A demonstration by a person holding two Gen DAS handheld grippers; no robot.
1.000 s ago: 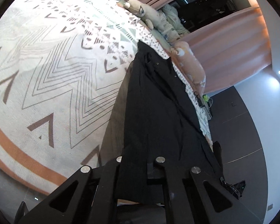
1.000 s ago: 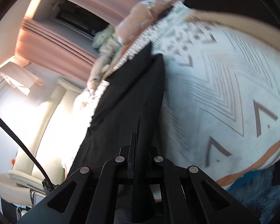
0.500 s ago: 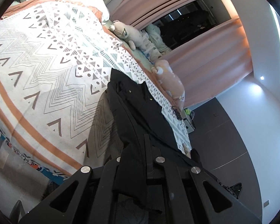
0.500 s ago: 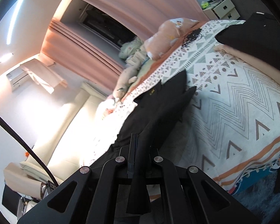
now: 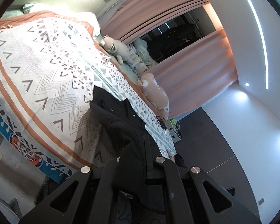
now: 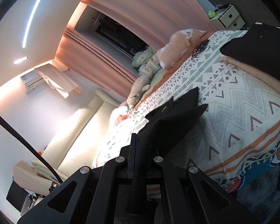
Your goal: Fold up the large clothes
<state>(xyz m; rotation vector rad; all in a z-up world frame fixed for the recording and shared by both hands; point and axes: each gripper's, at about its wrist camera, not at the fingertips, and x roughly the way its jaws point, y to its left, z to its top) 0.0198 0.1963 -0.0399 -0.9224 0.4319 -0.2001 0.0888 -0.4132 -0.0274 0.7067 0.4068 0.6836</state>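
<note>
Draping limply from both clamped claws — left gripper (image 5: 140, 149) and right gripper (image 6: 141, 149) — the black garment (image 5: 117, 123) trails onto the patterned bedspread (image 5: 46, 71), soft, best held at its edge.

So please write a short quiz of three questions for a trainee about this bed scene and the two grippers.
1. True or false: the left gripper is shut on the black fabric garment.
2. Which best describes the far end of the garment? A) it rests on the white zigzag-patterned bedspread; B) it lies on the floor; C) it hangs on the pink curtain.
3. Fill in: the right gripper also pinches the ____.

Key: 1 true. 2 A. 3 garment.
</note>
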